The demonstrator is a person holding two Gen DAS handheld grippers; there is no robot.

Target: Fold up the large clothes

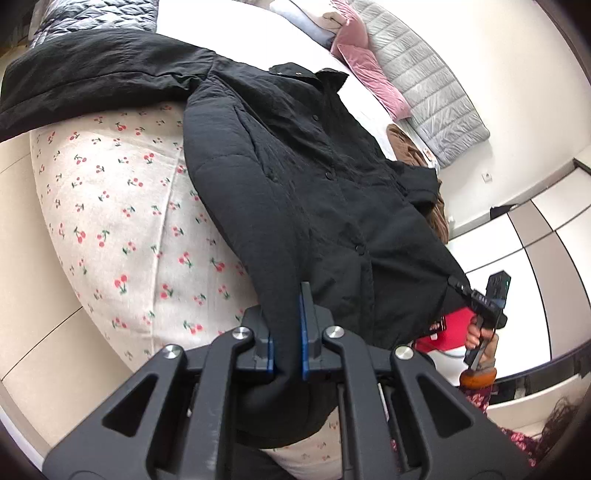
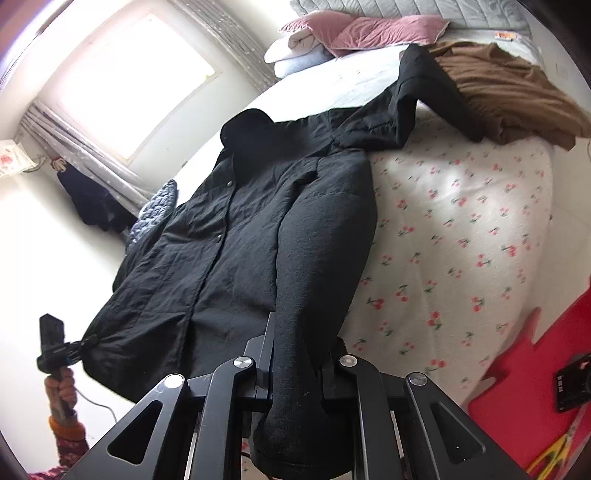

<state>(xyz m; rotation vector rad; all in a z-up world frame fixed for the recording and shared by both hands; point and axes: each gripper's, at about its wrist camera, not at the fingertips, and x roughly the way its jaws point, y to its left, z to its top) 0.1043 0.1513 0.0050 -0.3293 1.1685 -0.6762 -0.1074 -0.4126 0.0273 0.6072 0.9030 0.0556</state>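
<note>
A long black padded coat lies front up, buttoned, on the cherry-print bed sheet. My left gripper is shut on the coat's hem at one bottom corner. My right gripper is shut on the hem at the other bottom corner. The coat stretches away toward the pillows. One sleeve spreads out to the side; the other sleeve reaches toward a brown garment. Each gripper shows in the other's view, the right one and the left one, both pinching the hem.
A brown garment lies on the bed's far corner. Pink pillows and a grey quilted headboard are at the bed's head. A red mat lies on the floor beside the bed. A window with curtains is beyond it.
</note>
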